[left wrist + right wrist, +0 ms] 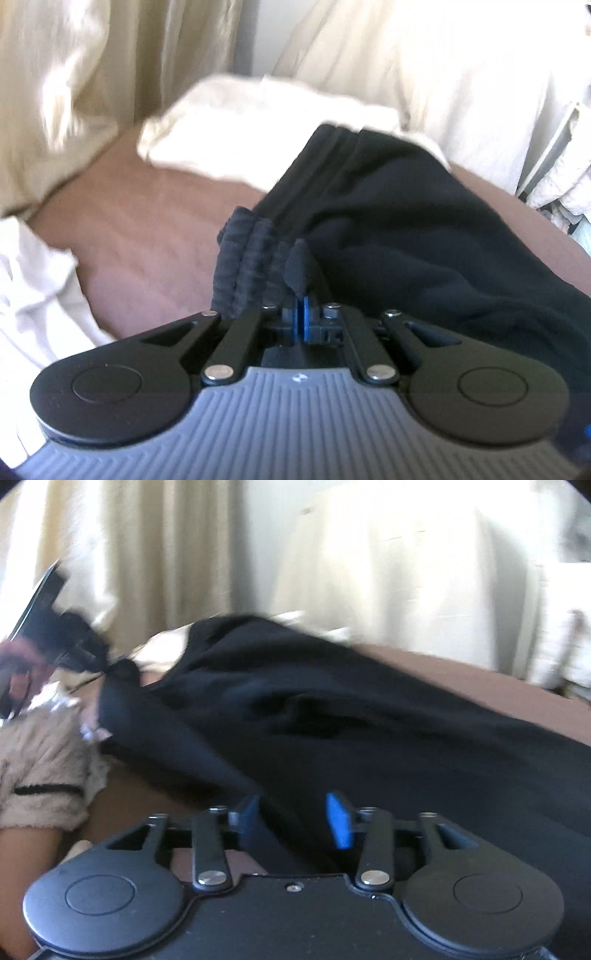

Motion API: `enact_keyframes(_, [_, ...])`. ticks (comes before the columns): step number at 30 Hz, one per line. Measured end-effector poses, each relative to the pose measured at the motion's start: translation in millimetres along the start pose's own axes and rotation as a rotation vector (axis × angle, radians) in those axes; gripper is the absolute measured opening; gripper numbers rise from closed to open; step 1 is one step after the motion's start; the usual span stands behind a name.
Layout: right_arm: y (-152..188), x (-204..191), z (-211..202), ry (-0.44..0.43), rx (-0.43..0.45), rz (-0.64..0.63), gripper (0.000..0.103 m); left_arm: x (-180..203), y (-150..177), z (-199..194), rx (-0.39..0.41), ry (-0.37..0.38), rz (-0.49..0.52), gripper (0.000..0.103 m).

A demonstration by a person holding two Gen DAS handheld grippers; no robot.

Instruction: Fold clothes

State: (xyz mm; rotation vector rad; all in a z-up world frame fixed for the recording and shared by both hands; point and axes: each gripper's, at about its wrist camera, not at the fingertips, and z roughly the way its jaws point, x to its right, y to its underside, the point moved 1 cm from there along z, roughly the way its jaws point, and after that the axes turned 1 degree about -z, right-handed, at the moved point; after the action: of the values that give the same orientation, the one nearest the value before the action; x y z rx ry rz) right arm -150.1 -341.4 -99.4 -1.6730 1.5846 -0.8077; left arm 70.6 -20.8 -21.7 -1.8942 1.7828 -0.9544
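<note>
A dark navy garment (424, 221) lies bunched on a brown bed sheet (147, 229). My left gripper (301, 306) is shut on its ribbed, gathered edge (251, 258), which stands up over the blue pads. In the right wrist view the same garment (332, 709) stretches from the upper left, where the left gripper (74, 653) pinches one end, down towards the camera. My right gripper (293, 814) is open. Dark cloth shows in the gap between its blue pads (340, 819), and neither pad presses on it.
A cream pillow (240, 122) lies behind the garment, with pale curtains (74, 74) beyond it. White cloth (33, 288) is heaped at the left and a white quilted jacket (565, 177) at the right. A fuzzy beige sleeve (44, 775) reaches in at the left.
</note>
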Motion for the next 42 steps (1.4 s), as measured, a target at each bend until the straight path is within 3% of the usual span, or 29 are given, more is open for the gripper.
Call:
enact_keyframes(3, [11, 71, -50, 0.194, -0.032, 0.209, 0.059, 13, 2, -7, 0.061, -0.008, 0.053, 0.002])
enact_keyframes(7, [69, 197, -117, 0.439, -0.076, 0.787, 0.063, 18, 2, -16, 0.12, -0.027, 0.113, 0.002])
enact_keyframes(14, [184, 294, -168, 0.734, 0.018, 1.318, 0.065, 9, 2, -16, 0.135, 0.014, 0.071, 0.002])
enact_keyframes(17, [191, 305, -145, 0.797, 0.104, 1.282, 0.083, 14, 3, -16, 0.159, 0.014, 0.093, 0.002])
enact_keyframes(18, [193, 308, -137, 0.818, 0.133, 1.269, 0.083, 15, 2, -18, 0.168, 0.014, 0.097, 0.002])
enact_keyframes(19, [195, 312, -129, 0.839, 0.161, 1.256, 0.071, 15, 0, -23, 0.179, 0.018, 0.092, 0.002])
enact_keyframes(20, [194, 315, -123, 0.852, 0.182, 1.227, 0.011, 13, -3, -32, 0.194, 0.032, 0.08, 0.002])
enact_keyframes(21, [183, 316, -125, 0.846, 0.194, 1.158, 0.011, 10, -5, -41, 0.207, 0.046, 0.069, 0.002])
enact_keyframes(26, [116, 276, -192, 0.852, 0.456, 0.908, 0.008, -17, -15, -99, 0.238, 0.085, 0.023, 0.002])
enact_keyframes(29, [99, 263, -222, 0.873, 0.434, 0.862, 0.008, -35, -10, -116, 0.208, 0.085, 0.009, 0.002])
enact_keyframes(32, [108, 261, -239, 0.878, 0.389, 0.964, 0.008, -53, 3, -131, 0.183, 0.103, -0.006, 0.002])
enact_keyframes(36, [131, 253, -272, 0.817, 0.365, 1.051, 0.008, -70, 13, -162, 0.178, 0.105, -0.03, 0.001])
enact_keyframes(38, [129, 247, -288, 0.826, 0.328, 1.003, 0.008, -76, 18, -180, 0.208, 0.064, -0.013, 0.0])
enact_keyframes(41, [127, 238, -315, 0.857, 0.32, 0.935, 0.008, -83, 20, -194, 0.298, -0.139, 0.108, 0.0])
enact_keyframes(42, [126, 241, -315, 0.859, 0.305, 0.928, 0.008, -99, 15, -188, 0.238, -0.035, -0.005, 0.0])
